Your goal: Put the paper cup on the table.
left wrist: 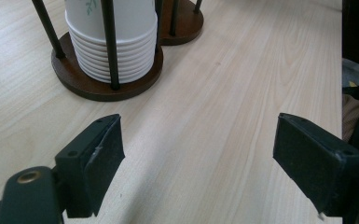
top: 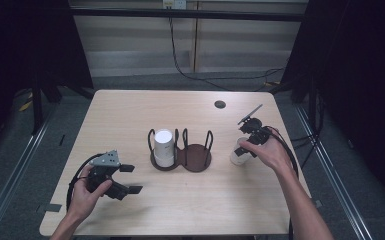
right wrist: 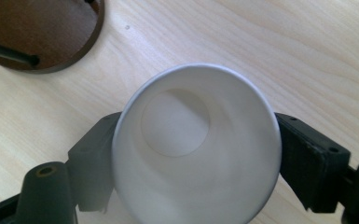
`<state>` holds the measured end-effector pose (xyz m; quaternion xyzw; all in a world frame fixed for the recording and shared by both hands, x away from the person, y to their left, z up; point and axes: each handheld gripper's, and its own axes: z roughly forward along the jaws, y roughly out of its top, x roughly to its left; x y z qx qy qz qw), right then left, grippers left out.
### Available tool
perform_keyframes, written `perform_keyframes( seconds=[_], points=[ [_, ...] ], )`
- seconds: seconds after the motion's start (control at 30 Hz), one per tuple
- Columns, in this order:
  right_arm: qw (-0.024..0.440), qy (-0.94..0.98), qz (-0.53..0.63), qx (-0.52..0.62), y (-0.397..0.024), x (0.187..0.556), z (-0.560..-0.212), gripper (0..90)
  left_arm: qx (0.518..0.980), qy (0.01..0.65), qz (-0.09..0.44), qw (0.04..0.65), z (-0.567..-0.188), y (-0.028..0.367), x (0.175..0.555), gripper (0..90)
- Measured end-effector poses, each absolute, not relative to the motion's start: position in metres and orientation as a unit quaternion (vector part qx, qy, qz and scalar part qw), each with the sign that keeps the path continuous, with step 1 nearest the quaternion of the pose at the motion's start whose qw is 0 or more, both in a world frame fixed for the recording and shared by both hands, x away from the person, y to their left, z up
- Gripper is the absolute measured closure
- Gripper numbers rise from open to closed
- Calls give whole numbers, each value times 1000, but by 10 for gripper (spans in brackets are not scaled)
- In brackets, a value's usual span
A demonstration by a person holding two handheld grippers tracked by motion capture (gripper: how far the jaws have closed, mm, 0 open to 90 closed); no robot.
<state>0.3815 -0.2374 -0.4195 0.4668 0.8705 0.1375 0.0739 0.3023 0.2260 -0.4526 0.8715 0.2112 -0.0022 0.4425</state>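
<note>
A white paper cup point(right wrist: 196, 144) is seen standing upright on the wooden table point(top: 130, 115), mouth up and empty, just to the right of the dark brown cup holder point(top: 182, 156). The cup is between the two black jaws of the right gripper point(right wrist: 196, 154), which comes down on it from above. The jaws sit on either side of the cup wall, but it cannot be told if the pads still press on it or have just let go — the round rim is not squashed at all.

The left gripper point(left wrist: 198, 158) is held low over the table with its jaws wide apart and nothing between them. It is well apart from the cup. In front of it, a stack of white cups point(left wrist: 114, 42) is kept upside down in the left ring of the holder, between thin black posts. The right ring of the holder is empty.

The cup is judged to be very light and thin. It is likely to be bent or crushed by a hard squeeze, and knocked over by a small bump. Its side is smooth, so it may slip. It is best taken by the wall a little under the rim — there the rolled edge keeps it stiff — with a soft, even squeeze from both sides.
</note>
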Motion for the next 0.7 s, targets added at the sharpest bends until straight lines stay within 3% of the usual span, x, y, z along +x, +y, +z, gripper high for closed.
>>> perform_keyframes(
  seconds=[0.43, 0.7],
  points=[
    [47, 863, 185, 469, -234, 382, -426, 160, 873, 211, -3, 441, -452, 228, 303, 162],
    [53, 853, 212, 474, -238, 379, -427, 139, 870, 213, -4, 445, -451, 229, 303, 162]
  ],
)
